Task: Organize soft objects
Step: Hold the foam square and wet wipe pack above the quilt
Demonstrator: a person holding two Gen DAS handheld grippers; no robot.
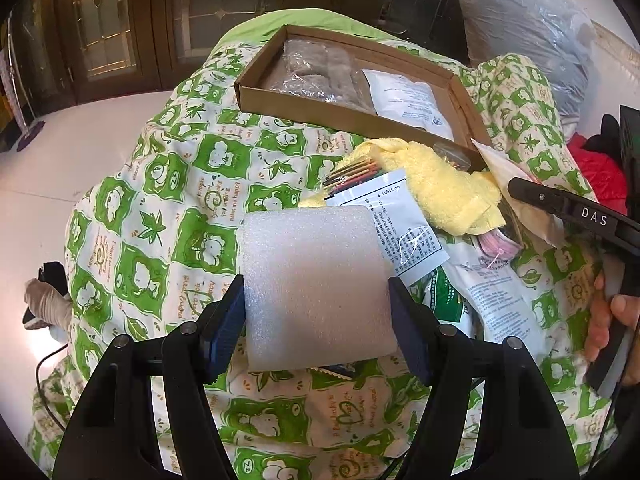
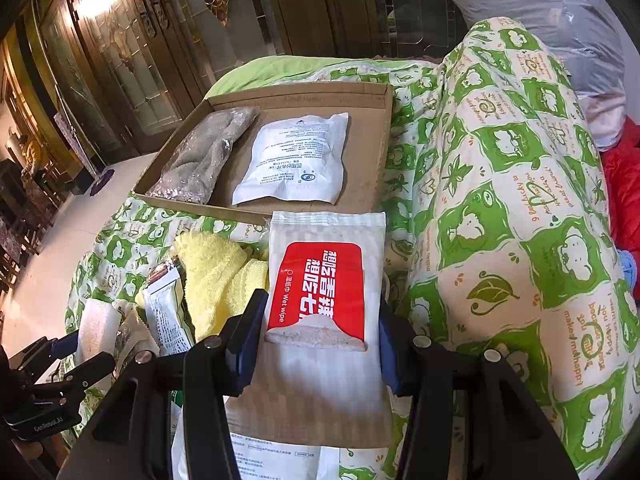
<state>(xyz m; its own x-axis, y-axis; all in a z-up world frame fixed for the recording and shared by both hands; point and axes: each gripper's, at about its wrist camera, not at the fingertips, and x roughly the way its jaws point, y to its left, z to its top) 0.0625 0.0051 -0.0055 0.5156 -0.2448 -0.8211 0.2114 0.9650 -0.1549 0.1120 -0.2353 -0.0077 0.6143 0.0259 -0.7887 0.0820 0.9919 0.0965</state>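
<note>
My left gripper [image 1: 316, 312] is shut on a white foam block [image 1: 316, 280] and holds it above the green patterned quilt [image 1: 160, 208]. My right gripper [image 2: 320, 332] is shut on a red and white wet wipe pack [image 2: 324, 288], just short of the cardboard tray [image 2: 376, 152]. The tray holds a grey bagged cloth [image 2: 208, 156] and a white pouch [image 2: 296, 160]. A yellow towel [image 2: 216, 276] and loose packets [image 2: 166, 316] lie in a pile in front of the tray. In the left wrist view the tray [image 1: 352, 116], towel [image 1: 444, 184] and right gripper [image 1: 568, 208] show.
A large clear plastic bag [image 1: 528, 28] of bedding lies at the back right. A red garment [image 2: 624, 192] lies at the right. Wooden glass doors [image 2: 132, 52] stand behind, with white floor [image 1: 60, 152] to the left. The left gripper [image 2: 60, 364] shows at lower left in the right wrist view.
</note>
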